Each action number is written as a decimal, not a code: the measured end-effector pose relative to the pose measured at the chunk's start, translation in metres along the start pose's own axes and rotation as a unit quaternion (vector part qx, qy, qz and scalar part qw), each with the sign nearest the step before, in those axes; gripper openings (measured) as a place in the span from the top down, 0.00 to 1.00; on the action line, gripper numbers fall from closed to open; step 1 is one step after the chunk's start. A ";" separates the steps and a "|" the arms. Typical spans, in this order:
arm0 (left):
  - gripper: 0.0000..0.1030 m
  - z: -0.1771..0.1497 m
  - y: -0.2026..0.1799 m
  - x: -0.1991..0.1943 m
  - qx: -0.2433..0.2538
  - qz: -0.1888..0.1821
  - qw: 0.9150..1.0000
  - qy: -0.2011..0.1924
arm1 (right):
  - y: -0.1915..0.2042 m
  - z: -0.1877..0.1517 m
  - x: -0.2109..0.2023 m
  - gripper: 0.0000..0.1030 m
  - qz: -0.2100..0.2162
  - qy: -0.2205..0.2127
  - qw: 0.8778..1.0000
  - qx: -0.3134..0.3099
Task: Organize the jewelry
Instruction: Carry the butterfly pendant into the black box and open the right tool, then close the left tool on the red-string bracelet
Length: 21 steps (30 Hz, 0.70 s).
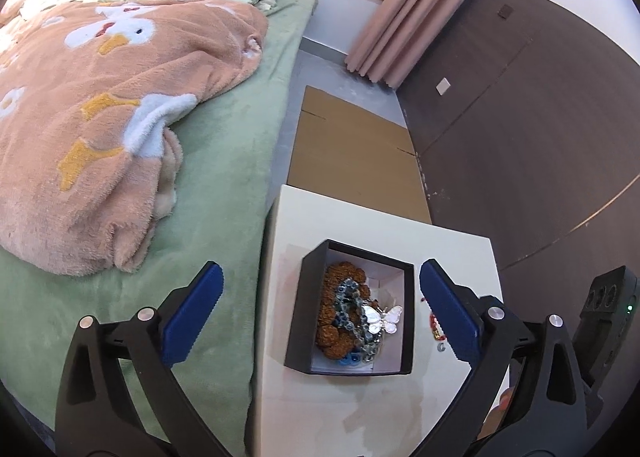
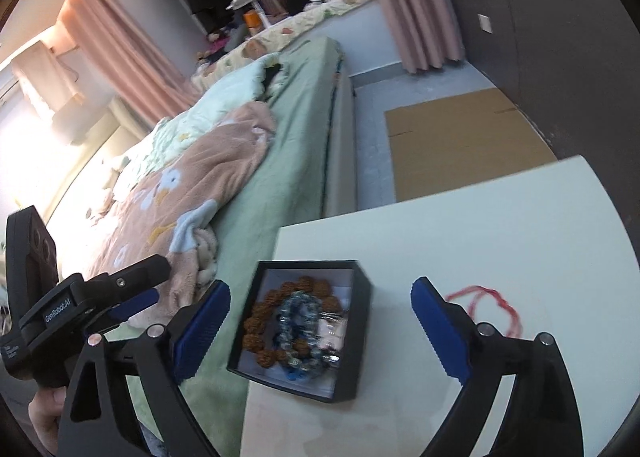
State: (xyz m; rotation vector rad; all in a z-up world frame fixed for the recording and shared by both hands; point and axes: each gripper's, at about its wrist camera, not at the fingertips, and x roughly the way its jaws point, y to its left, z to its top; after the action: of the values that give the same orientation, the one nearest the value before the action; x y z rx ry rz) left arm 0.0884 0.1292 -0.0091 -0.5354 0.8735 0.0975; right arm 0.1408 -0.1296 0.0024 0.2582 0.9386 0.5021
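A black jewelry box (image 1: 297, 321) with a white lining stands on a white table (image 1: 360, 217). In it lie a brown bead bracelet (image 1: 330, 341), a blue-grey bead bracelet (image 1: 350, 303) and a pearly butterfly piece (image 1: 386, 317). My left gripper (image 1: 320, 315) is open and empty, its jaws to either side of the box, above it. In the right wrist view the box (image 2: 362, 337) and its bracelets (image 2: 296, 321) show again. My right gripper (image 2: 320, 329) is open and empty over the box. A red string (image 2: 492, 303) lies on the table to the box's right; small red bits (image 1: 434, 327) show beside the left gripper's right finger.
A bed with a green sheet (image 1: 224, 161) and a pink duck blanket (image 1: 100, 129) lies left of the table. Flat cardboard (image 1: 352, 153) lies on the floor beyond the table. A dark wall (image 1: 520, 117) and pink curtain (image 1: 400, 13) stand at the right. The left gripper's body (image 2: 80, 301) shows at left.
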 end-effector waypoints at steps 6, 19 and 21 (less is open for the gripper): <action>0.05 -0.009 -0.026 0.008 0.034 -0.010 0.999 0.009 | -0.038 -0.002 -0.020 0.07 -0.031 0.013 0.999 0.041; 0.05 -0.037 -0.093 0.024 0.114 -0.036 0.993 0.018 | -0.100 -0.004 -0.050 0.07 -0.077 0.029 0.994 0.077; 0.05 -0.040 -0.102 0.026 0.122 -0.040 0.992 0.017 | -0.105 -0.004 -0.052 0.07 -0.082 0.034 0.993 0.078</action>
State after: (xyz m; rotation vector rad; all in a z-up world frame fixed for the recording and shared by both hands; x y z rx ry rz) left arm 0.1072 0.0180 -0.0080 -0.3428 0.8817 -0.0921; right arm 0.1431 -0.2461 -0.0079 0.3028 1.0570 0.2879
